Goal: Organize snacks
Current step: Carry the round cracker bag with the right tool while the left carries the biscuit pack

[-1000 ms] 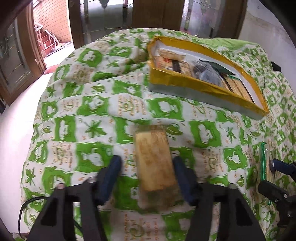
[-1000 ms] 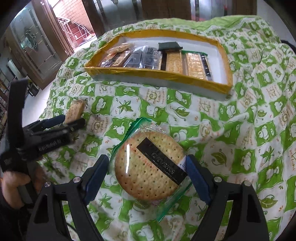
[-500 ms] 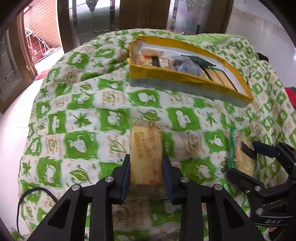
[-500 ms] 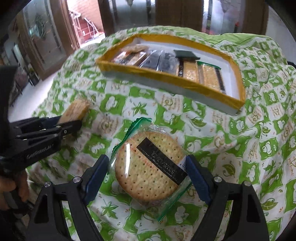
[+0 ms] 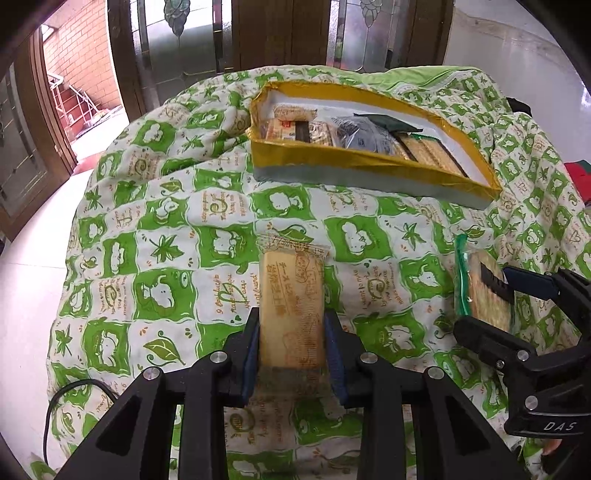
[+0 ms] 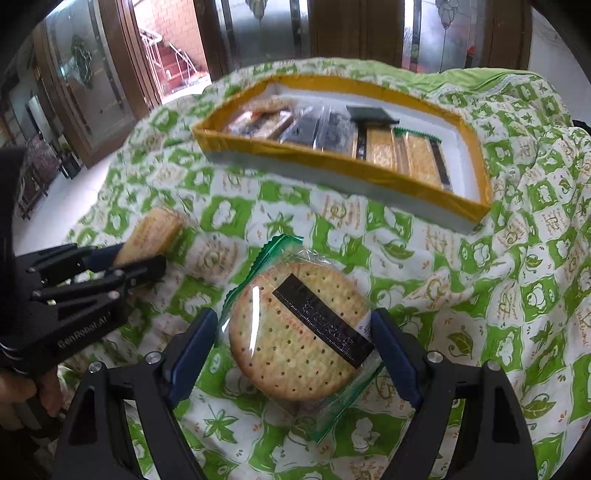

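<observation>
My left gripper (image 5: 291, 332) is shut on a tan rectangular biscuit pack (image 5: 291, 306) and holds it above the green-and-white quilt. The pack also shows in the right wrist view (image 6: 151, 236), where the left gripper (image 6: 140, 264) is at the left. My right gripper (image 6: 295, 343) is shut on a round cracker pack (image 6: 299, 332) in clear wrap with a black label. The cracker pack also shows in the left wrist view (image 5: 484, 291), between the right gripper's fingers (image 5: 528, 284). A yellow-rimmed tray (image 5: 369, 166) (image 6: 332, 162) lies further back.
The tray holds several wrapped snacks (image 6: 388, 151), with bare white floor at its right end (image 6: 463, 173). The quilt (image 5: 166, 258) is rumpled and drops off at the left toward the tiled floor (image 5: 33, 229). Wooden doors with glass panels (image 5: 280, 33) stand behind.
My left gripper closed on the biscuit pack and lifted it, moving nearer the tray. My right gripper kept hold of the cracker pack and rose, moving closer to the tray.
</observation>
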Demonstrator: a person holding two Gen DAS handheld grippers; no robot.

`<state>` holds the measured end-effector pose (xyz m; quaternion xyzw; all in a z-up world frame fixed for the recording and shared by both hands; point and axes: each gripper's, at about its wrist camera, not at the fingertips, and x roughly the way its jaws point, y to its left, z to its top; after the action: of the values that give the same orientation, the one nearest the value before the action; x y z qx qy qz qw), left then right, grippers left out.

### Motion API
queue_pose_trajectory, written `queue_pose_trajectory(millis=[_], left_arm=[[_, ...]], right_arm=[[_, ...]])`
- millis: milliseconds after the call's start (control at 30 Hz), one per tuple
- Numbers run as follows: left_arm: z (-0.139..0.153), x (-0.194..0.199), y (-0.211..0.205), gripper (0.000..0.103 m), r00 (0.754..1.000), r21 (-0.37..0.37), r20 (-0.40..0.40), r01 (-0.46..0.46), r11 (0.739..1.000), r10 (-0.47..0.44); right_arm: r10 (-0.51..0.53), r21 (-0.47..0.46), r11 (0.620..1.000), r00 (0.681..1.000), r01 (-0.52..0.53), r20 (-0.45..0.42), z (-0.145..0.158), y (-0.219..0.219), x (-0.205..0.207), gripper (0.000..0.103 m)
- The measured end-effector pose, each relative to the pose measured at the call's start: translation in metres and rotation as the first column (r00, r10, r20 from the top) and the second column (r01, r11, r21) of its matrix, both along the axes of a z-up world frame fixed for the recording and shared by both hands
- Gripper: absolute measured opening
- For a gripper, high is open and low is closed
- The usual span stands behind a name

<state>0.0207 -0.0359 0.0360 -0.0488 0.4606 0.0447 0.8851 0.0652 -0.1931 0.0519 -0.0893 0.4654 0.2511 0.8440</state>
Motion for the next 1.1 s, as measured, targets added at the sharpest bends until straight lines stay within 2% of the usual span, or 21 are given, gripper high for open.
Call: queue_pose_trajectory(millis=[267, 1100], left_arm=[[0.013, 0.0, -0.002, 0.033, 1.0, -0.031, 0.023, 0.007, 0.999, -0.006], [0.033, 0.011, -0.014, 0.033, 0.998, -0.036, 0.042, 0.041, 0.999, -0.04]], right_arm=[[-0.017, 0.045, 0.999, 0.999, 0.015, 0.048, 0.016, -0.006, -0.003, 0.084], [-0.089, 0.112, 0.99, 0.995, 0.085, 0.033, 0.033, -0.027, 0.007, 0.084]])
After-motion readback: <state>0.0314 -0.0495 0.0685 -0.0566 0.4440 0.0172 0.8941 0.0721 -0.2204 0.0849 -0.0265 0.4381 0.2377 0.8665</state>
